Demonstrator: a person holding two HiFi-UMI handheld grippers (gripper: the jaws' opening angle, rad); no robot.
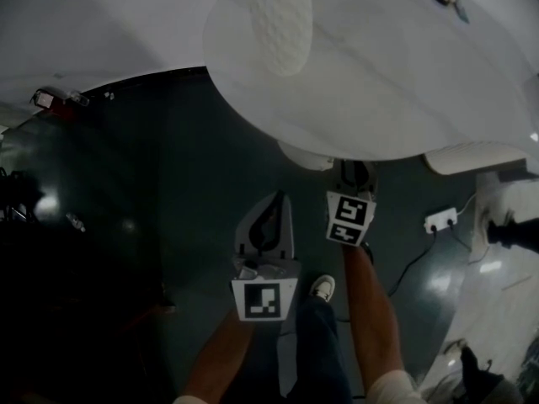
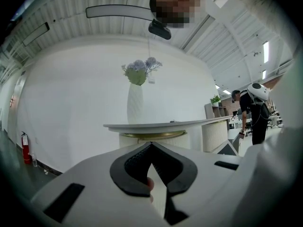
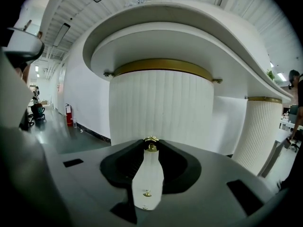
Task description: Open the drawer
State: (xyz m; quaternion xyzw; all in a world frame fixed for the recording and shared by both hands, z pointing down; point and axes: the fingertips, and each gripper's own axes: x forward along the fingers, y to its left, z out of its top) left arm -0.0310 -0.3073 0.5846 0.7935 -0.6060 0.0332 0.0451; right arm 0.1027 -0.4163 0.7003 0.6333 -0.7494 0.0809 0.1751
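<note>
The drawer's small gold knob (image 3: 151,141) sits on the white ribbed round pedestal (image 3: 161,105) under the tabletop. My right gripper (image 3: 151,146) is shut on that knob, its black jaw tips pinching it from both sides. I see no drawer seams in the ribbed front. In the head view the right gripper (image 1: 354,175) reaches under the rim of the white tabletop (image 1: 396,91), its tips partly hidden. My left gripper (image 1: 268,225) hangs back over the dark floor, away from the pedestal. Its jaws (image 2: 151,144) meet at the tips with nothing between them.
A white textured vase (image 1: 280,19) with flowers stands on the tabletop. A white power strip (image 1: 441,220) with its cable lies on the floor to the right. My shoe (image 1: 322,288) is below the grippers. A second ribbed pedestal (image 3: 260,136) stands to the right.
</note>
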